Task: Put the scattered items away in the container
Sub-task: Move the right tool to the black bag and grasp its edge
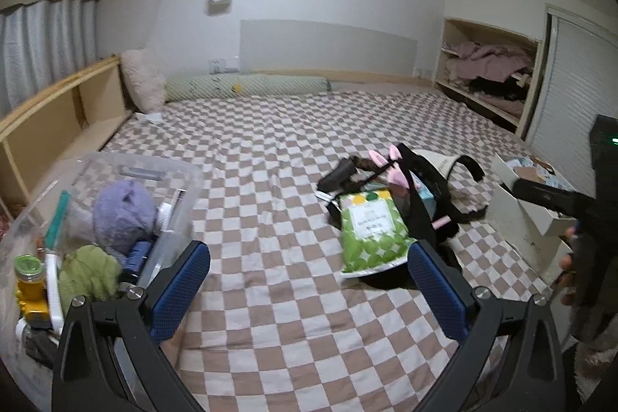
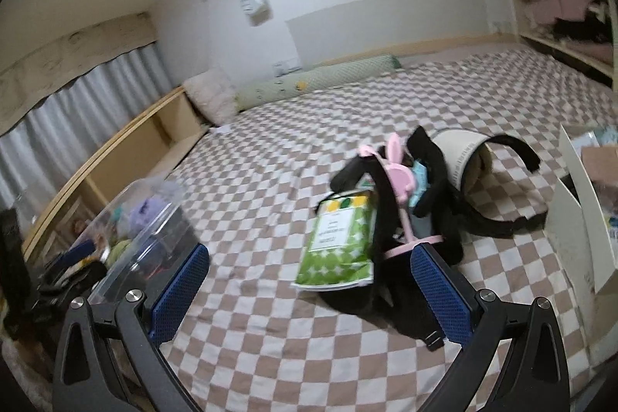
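The clear plastic container (image 1: 127,176) is sitting at the left on the checkered bedspread (image 1: 270,149), already holding a purple plush toy (image 1: 121,211), a green cloth (image 1: 89,273), a yellow-lidded jar (image 1: 29,277) and some blue and white items too crowded to identify. In the right wrist view the container (image 2: 154,215) is lying left of the pile, its contents blurred.

The left gripper (image 1: 309,290) is hovering low over the bedspread just right of the container, pointing forward along the bed, its two blue-padded fingers (image 1: 181,288) spread wide apart and holding nothing; the left finger is overlapping the container's near corner in the view.

Further right of the container, the scattered pile is resting on the bedspread: a green-and-white packet (image 1: 372,230) is lying flat at the front, leaning on black straps and fabric (image 1: 421,215). A pink bunny-ear headband (image 1: 386,165) is standing over a black object (image 1: 336,176), and a cream-and-black bag (image 1: 440,161) is lying behind.

The right gripper (image 2: 309,290) is hanging low, aimed at that pile, its fingers (image 2: 440,292) likewise wide apart and empty; the packet (image 2: 340,242) is lying between them and beyond the tips, the right finger near the headband's (image 2: 398,172) pink base.

Farthest from the container, a white cardboard box (image 1: 529,215) is standing open at the bed's edge, beside a dark handheld device at the frame's right.
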Demonstrator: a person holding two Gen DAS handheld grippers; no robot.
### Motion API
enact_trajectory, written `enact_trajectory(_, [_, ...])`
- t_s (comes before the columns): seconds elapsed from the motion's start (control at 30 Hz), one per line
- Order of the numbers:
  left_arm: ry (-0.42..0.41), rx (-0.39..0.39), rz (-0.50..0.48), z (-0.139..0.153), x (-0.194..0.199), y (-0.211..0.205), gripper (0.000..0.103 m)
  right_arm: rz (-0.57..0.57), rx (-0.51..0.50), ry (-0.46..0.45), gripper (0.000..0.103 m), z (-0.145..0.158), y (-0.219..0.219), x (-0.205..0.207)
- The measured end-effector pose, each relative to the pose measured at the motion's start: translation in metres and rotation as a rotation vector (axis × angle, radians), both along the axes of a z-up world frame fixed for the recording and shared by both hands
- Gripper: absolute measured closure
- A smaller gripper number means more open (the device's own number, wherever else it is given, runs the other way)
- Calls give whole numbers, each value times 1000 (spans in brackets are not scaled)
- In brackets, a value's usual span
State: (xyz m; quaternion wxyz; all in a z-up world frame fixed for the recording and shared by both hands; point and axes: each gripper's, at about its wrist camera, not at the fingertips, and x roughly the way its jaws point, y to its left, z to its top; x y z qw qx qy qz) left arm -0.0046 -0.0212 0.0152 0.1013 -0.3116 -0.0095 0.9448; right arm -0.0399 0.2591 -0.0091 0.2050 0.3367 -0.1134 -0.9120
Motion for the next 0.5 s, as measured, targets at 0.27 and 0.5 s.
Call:
enact_trajectory(0.27, [-53,29,-72,-11,-15,10,0,-35,-52,-186,0,-41,23,-46])
enact_trajectory(0.5, [-150,22,-154,-28,-30,29,0,-30,-97,-281,0,-62,27,-75])
